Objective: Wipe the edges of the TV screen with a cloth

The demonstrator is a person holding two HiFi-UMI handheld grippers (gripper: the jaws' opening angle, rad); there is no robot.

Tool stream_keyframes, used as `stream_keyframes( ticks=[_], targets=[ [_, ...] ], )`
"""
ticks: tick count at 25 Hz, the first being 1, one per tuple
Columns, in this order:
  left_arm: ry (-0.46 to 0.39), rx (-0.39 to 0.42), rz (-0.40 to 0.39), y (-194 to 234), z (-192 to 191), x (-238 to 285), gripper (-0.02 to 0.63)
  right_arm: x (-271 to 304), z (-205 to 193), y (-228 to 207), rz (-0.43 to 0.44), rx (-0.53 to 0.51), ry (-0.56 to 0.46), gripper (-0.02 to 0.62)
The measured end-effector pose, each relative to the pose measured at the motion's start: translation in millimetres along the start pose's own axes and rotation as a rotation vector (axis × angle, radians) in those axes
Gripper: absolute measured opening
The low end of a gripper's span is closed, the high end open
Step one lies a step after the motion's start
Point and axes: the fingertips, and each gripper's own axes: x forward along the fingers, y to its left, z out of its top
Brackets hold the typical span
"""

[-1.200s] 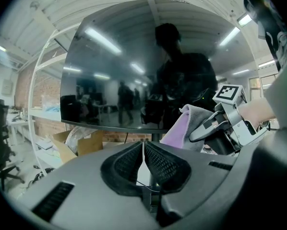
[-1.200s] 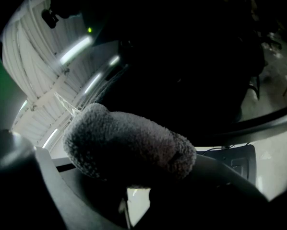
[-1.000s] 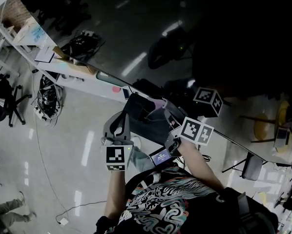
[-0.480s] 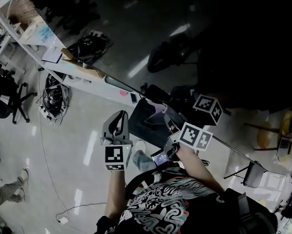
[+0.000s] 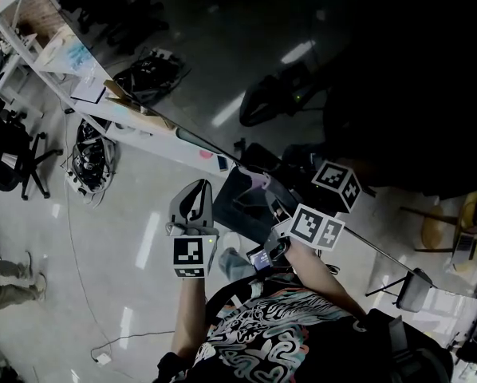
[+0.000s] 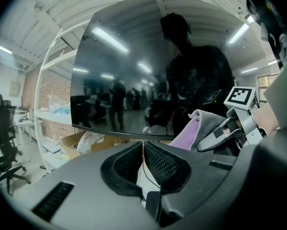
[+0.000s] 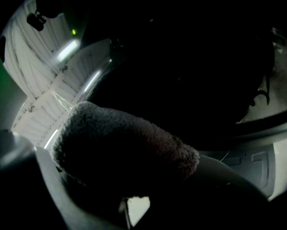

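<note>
My right gripper (image 6: 211,134) is clamped on the folded grey-and-pink fleece cloth (image 7: 119,147). It holds the cloth up at the lower edge of the big glossy black TV screen (image 6: 129,66); I cannot tell whether they touch. My left gripper (image 6: 143,150) hangs below that edge, left of the cloth, jaws nearly together and empty.

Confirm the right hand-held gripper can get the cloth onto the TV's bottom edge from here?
Probably yes. The right hand-held gripper is shut on the cloth, which sits right by the bottom edge of the TV screen, and nothing shows between them. Whether it touches, I can't tell.
</note>
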Motion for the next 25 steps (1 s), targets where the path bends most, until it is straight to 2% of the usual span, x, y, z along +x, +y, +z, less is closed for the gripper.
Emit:
stream_keyframes(
  ticks=[25],
  targets=[
    [0.008,0.029,0.0,45.4,12.9,23.3,0.026,47.7,1.3,40.8,0.047,0.102,0.017,0.069]
  ],
)
